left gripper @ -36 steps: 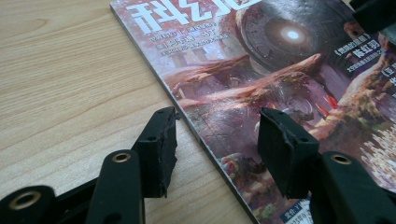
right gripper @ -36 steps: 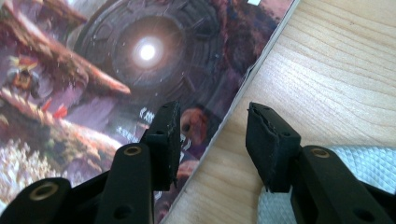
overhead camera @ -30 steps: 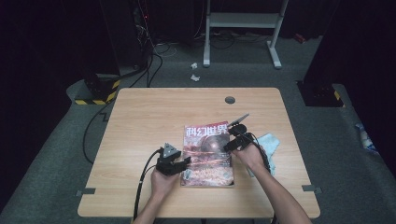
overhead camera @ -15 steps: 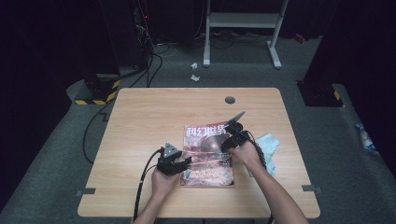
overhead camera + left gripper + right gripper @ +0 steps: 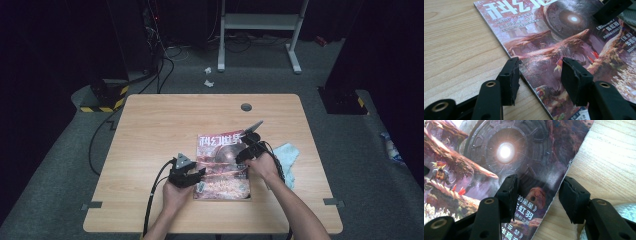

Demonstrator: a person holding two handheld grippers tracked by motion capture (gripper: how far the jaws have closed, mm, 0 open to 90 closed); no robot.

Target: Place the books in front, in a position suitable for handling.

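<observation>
Magazine (image 5: 223, 165) lies flat and closed on the wooden table (image 5: 150, 130), cover up, and every place below is told from it.

At its left edge, near the lower corner, the left gripper (image 5: 199, 176) sits with its jaws apart. In the left gripper view (image 5: 537, 75) one jaw rests on the bare wood just beside the spine and the other stands over the printed cover, so the edge runs between them; no pad presses on the paper. The person's left hand (image 5: 175, 192) holds this tool from below the magazine's lower left corner, a black cable trailing back toward the table's near edge.

At its right edge, about halfway up, the right gripper (image 5: 246, 152) also stands with jaws parted; they have just been opening a little. In the right gripper view (image 5: 537, 195) one jaw is over the cover by the white printed characters and the other over the wood just off the edge, which passes between them unpinched. The right hand (image 5: 262, 165) grips it from the magazine's right side.

Just right of the magazine, beside that hand, a pale blue cloth (image 5: 289, 152) lies crumpled on the table. Beyond the magazine's top edge, well apart, a round grey grommet (image 5: 246, 106) is set into the wood.
</observation>
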